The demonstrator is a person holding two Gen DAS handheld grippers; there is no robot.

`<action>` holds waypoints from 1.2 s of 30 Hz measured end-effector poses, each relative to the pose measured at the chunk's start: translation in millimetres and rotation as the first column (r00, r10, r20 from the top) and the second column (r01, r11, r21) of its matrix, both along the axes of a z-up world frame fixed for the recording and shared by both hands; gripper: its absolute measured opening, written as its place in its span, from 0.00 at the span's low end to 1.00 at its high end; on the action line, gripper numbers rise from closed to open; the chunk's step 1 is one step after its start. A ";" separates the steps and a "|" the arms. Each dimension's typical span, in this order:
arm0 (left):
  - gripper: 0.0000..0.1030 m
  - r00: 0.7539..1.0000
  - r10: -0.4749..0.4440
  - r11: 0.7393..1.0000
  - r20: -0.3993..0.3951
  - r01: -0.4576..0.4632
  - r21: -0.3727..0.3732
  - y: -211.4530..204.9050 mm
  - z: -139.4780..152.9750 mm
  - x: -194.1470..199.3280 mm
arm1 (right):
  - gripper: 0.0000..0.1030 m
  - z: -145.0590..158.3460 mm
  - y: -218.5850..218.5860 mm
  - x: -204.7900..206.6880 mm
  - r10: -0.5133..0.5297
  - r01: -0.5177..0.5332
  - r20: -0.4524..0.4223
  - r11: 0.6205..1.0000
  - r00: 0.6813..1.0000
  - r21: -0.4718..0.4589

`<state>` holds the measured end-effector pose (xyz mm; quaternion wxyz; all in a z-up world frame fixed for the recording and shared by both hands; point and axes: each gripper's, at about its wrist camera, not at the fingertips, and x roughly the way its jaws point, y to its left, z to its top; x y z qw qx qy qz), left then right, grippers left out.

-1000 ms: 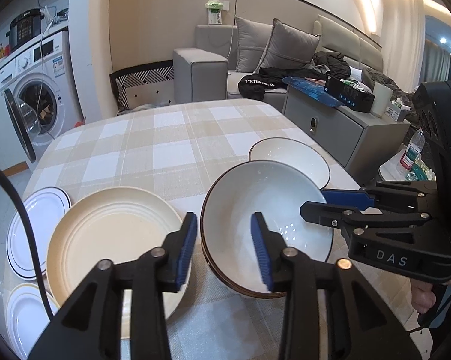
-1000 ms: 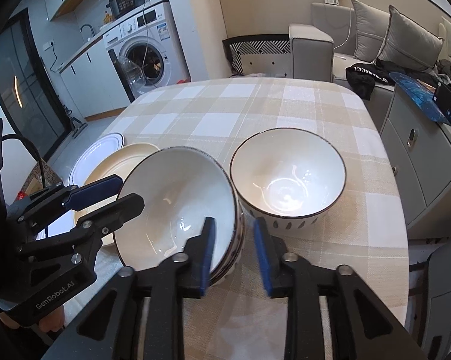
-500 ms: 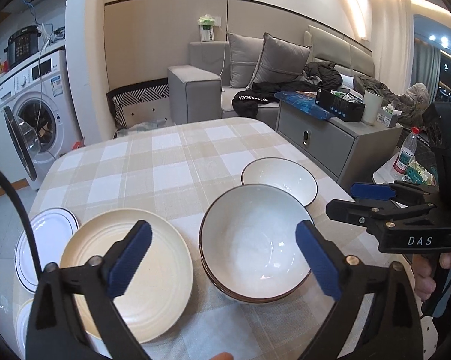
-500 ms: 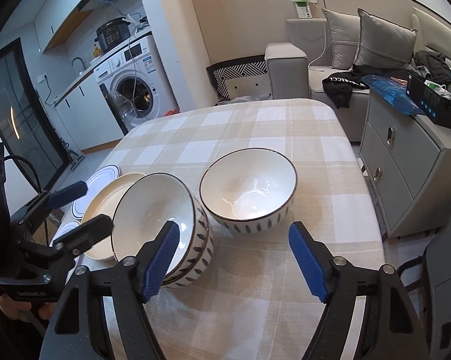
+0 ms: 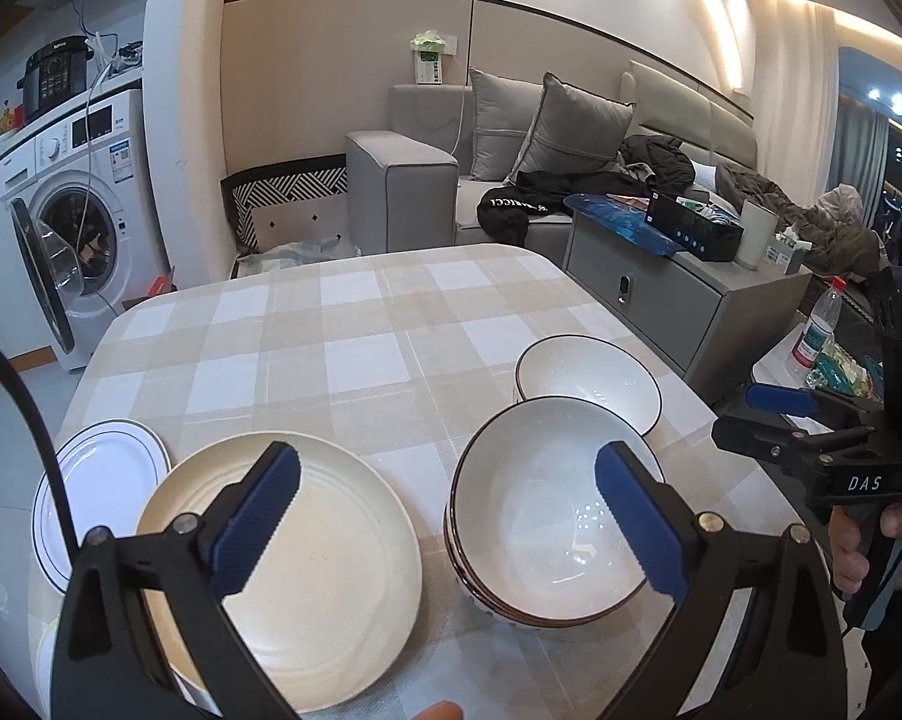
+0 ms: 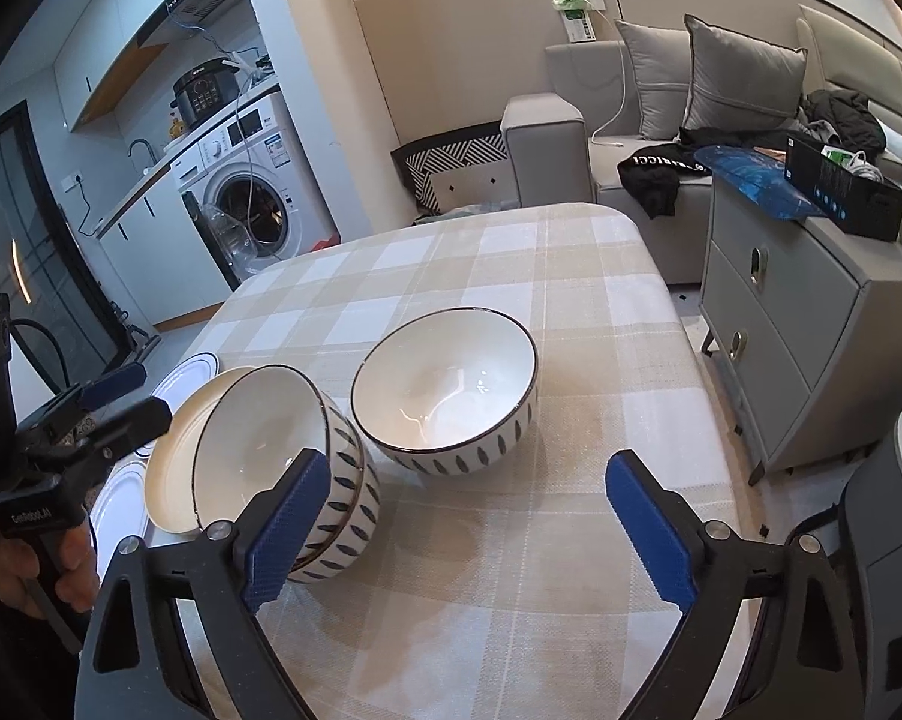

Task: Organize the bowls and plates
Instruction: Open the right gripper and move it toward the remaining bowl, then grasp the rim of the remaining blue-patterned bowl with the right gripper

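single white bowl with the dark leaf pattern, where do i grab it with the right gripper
Take the single white leaf-patterned ceramic bowl by its thin dark rim on the near right side, coming from above with one finger inside. It stands upright and open, and that side faces bare checked tablecloth, away from the stacked bowls. The right gripper is open.

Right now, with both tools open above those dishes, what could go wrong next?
The lone bowl sits touching or nearly touching the stacked bowls, so a finger of the right tool reaching between them may knock one. The cream plate overlaps a white plate near the table edge; a nudge from the left tool might push it off.
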<state>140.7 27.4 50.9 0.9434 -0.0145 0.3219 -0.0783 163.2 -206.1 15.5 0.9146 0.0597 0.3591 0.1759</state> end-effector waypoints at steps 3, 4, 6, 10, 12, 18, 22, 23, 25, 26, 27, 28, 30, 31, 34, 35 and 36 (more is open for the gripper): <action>0.97 1.000 -0.005 1.000 0.003 0.005 0.006 3.2 2.7 8.9 | 0.92 -3.3 -0.8 4.6 -0.008 0.008 -0.010 1.000 1.000 -0.007; 0.97 1.000 -0.007 1.000 0.005 0.007 0.009 4.0 3.9 12.0 | 0.92 -3.9 -1.3 6.1 -0.012 0.012 -0.012 1.000 1.000 -0.007; 0.97 1.000 -0.014 1.000 0.010 0.013 0.022 4.5 6.3 19.3 | 0.92 -4.5 -1.9 9.2 -0.016 0.016 -0.017 1.000 1.000 -0.012; 0.97 0.999 -0.035 0.997 0.021 0.033 0.065 1.8 10.1 33.0 | 0.92 -3.0 -2.7 16.4 -0.025 0.025 -0.019 0.999 0.999 -0.023; 0.97 0.998 -0.052 0.996 0.027 0.050 0.080 -0.7 12.4 39.6 | 0.92 -0.6 -2.7 20.6 -0.030 0.029 -0.018 0.999 0.999 -0.028; 0.97 0.992 -0.124 0.986 0.011 0.122 0.114 -13.1 16.4 58.6 | 0.92 8.5 -0.7 30.6 -0.029 0.029 -0.007 0.999 1.000 -0.043; 0.97 0.986 -0.160 0.980 -0.039 0.163 0.118 -20.7 11.8 75.9 | 0.92 12.1 -0.7 38.1 -0.030 0.029 -0.017 0.999 0.999 -0.041; 0.97 0.985 -0.166 0.979 -0.052 0.171 0.111 -21.4 10.6 80.2 | 0.92 12.7 -0.8 39.8 -0.029 0.028 -0.017 0.999 0.999 -0.040; 0.97 0.981 -0.184 0.977 -0.065 0.190 0.100 -22.9 9.5 87.1 | 0.92 13.5 -1.5 43.2 -0.026 0.026 -0.016 0.999 1.000 -0.042; 0.97 0.979 -0.191 0.976 -0.068 0.197 0.097 -23.4 9.5 90.3 | 0.92 13.5 -1.9 44.5 -0.027 0.026 -0.017 0.999 0.999 -0.043; 0.97 0.978 -0.196 0.975 -0.070 0.202 0.096 -23.8 9.5 94.0 | 0.92 13.0 -2.8 46.5 -0.028 0.027 -0.020 0.999 0.999 -0.043; 0.97 0.977 -0.200 0.974 -0.073 0.206 0.093 -24.0 9.6 98.3 | 0.92 12.1 -4.0 48.5 -0.028 0.027 -0.024 0.999 0.999 -0.040; 0.97 0.974 -0.210 0.972 -0.086 0.218 0.091 -25.8 9.3 106.8 | 0.92 9.3 -6.5 52.9 -0.033 0.031 -0.039 0.999 0.999 -0.027; 0.97 0.973 -0.216 0.970 -0.087 0.224 0.093 -27.0 9.2 110.8 | 0.92 7.8 -8.0 55.6 -0.037 0.036 -0.049 0.999 0.998 -0.017; 0.97 0.966 -0.238 0.962 -0.099 0.248 0.110 -32.0 7.2 122.8 | 0.92 4.4 -9.6 62.4 -0.045 0.045 -0.063 0.999 0.997 -0.006; 0.97 0.963 -0.245 0.959 -0.109 0.258 0.115 -33.7 5.7 127.3 | 0.92 3.3 -9.6 64.9 -0.047 0.046 -0.067 0.999 0.997 -0.005; 0.97 0.961 -0.252 0.957 -0.117 0.265 0.117 -35.0 4.1 131.6 | 0.92 2.2 -9.1 67.5 -0.047 0.047 -0.070 0.999 0.996 -0.004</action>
